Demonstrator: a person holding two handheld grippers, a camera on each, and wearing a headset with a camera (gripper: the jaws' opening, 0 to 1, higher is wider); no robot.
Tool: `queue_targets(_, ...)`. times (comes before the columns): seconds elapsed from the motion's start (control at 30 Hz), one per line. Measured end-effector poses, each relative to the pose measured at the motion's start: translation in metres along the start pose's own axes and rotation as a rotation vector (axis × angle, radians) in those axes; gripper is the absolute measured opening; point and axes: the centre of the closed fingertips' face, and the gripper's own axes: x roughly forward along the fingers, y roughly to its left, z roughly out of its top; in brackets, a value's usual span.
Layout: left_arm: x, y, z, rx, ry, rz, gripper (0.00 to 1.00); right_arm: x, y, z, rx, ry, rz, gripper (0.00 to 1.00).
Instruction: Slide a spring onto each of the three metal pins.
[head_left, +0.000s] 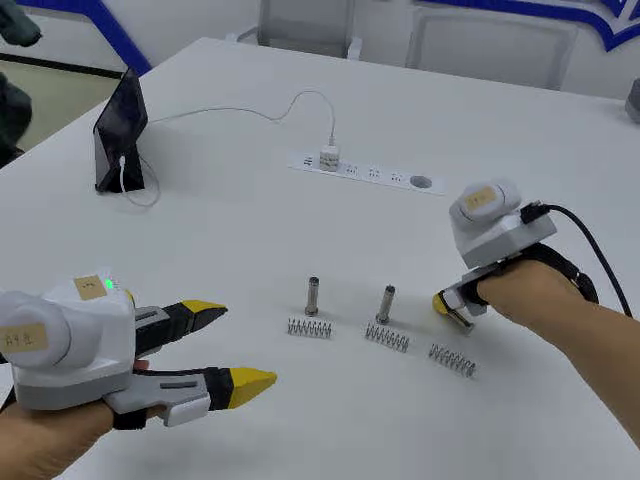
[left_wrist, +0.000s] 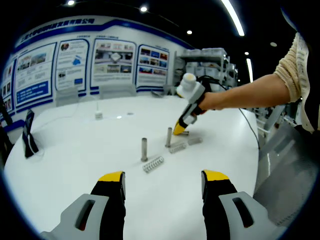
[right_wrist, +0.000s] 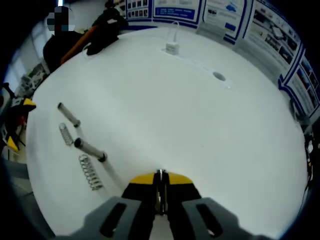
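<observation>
Your left claw (head_left: 238, 343) hovers above the near-left part of the white table (head_left: 250, 230), its yellow-tipped jaws spread wide and gripping nothing. The left gripper view shows the same gap in the left claw (left_wrist: 164, 176), with the work beyond it. Your right claw (head_left: 447, 308) sits at the right end of the row, tips down at the table surface. Its jaws are closed on a slim metal piece that appears to be the third pin (head_left: 460, 319). The right gripper view shows a sliver of metal pinched between the tips.

The left pin (head_left: 312, 296) and middle pin (head_left: 386, 303) stand upright and bare. Just near of them lie the left spring (head_left: 309, 328) and middle spring (head_left: 387, 339). The right spring (head_left: 452, 360) lies near the right claw. No spring sits on a pin.

Farther back lie a power strip (head_left: 365, 171) and, far left, a propped tablet (head_left: 122, 130).
</observation>
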Motion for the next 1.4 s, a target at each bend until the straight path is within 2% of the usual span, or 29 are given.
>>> queue_targets(0.07,-0.003,0.001,0.003,0.003,-0.010,0.002,0.62,-0.011,0.002,0.010,0.028,-0.063,0.019,0.09)
queue_targets(0.13,-0.007,0.001,0.006,0.010,-0.014,0.007,0.62,-0.019,-0.003,0.016,0.013,-0.085,0.010,0.09)
queue_targets(0.23,-0.010,0.001,0.007,0.015,-0.018,0.010,0.62,-0.032,0.005,0.021,0.035,-0.122,0.038,0.09)
queue_targets(0.43,-0.010,-0.005,0.009,0.020,-0.024,0.006,0.62,-0.037,0.011,0.015,0.044,-0.155,0.042,0.09)
queue_targets(0.57,-0.011,-0.010,0.012,0.039,-0.019,-0.004,0.62,-0.040,0.012,0.013,0.054,-0.164,0.041,0.09)
queue_targets(0.77,-0.013,-0.008,0.016,0.045,-0.027,0.002,0.62,-0.042,0.016,0.009,0.056,-0.162,0.049,0.09)
queue_targets(1.03,-0.013,-0.012,0.014,0.046,-0.023,-0.003,0.62,-0.046,0.021,0.002,0.055,-0.171,0.050,0.09)
queue_targets(1.4,-0.014,-0.016,0.016,0.047,-0.030,-0.005,0.63,-0.042,0.021,0.001,0.012,-0.178,0.037,0.10)
